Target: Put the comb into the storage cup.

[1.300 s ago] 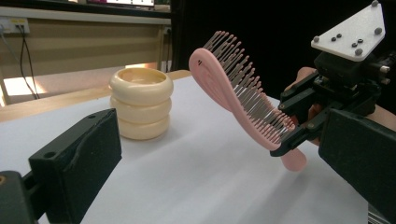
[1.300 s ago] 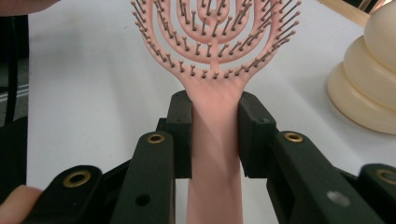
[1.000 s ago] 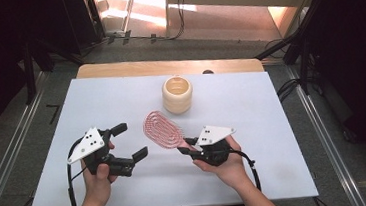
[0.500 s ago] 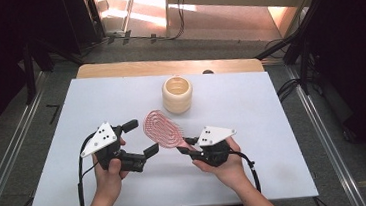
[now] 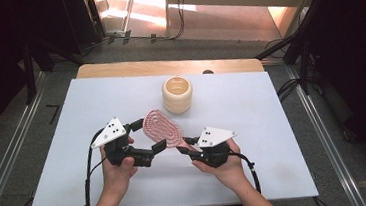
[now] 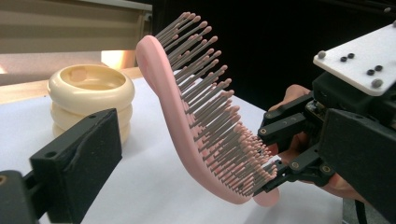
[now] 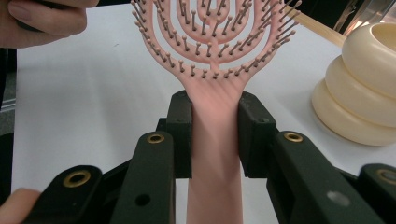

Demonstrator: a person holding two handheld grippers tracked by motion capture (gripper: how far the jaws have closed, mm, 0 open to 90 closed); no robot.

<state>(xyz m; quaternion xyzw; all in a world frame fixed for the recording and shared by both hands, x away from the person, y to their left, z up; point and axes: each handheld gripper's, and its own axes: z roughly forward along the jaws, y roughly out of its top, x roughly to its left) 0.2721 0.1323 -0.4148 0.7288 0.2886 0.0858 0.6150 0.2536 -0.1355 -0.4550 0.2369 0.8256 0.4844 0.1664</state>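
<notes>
Up close, right claw [image 7: 215,135] pinches hairbrush [image 7: 212,56] handle.

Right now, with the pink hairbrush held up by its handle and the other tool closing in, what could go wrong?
1. The right tool clamps only the handle of the pink plastic hairbrush, so a push on the raised head could twist it in the grip.
2. The open left tool flanks the head and may snag the grey bristles.
3. The cream ribbed ring-shaped cup stands close behind and could be knocked.

The hairbrush [image 7: 215,100] is pink (grey bristles, pink tips). The ribbed cup [image 5: 177,94] is cream, on a white table [image 5: 273,125].
</notes>
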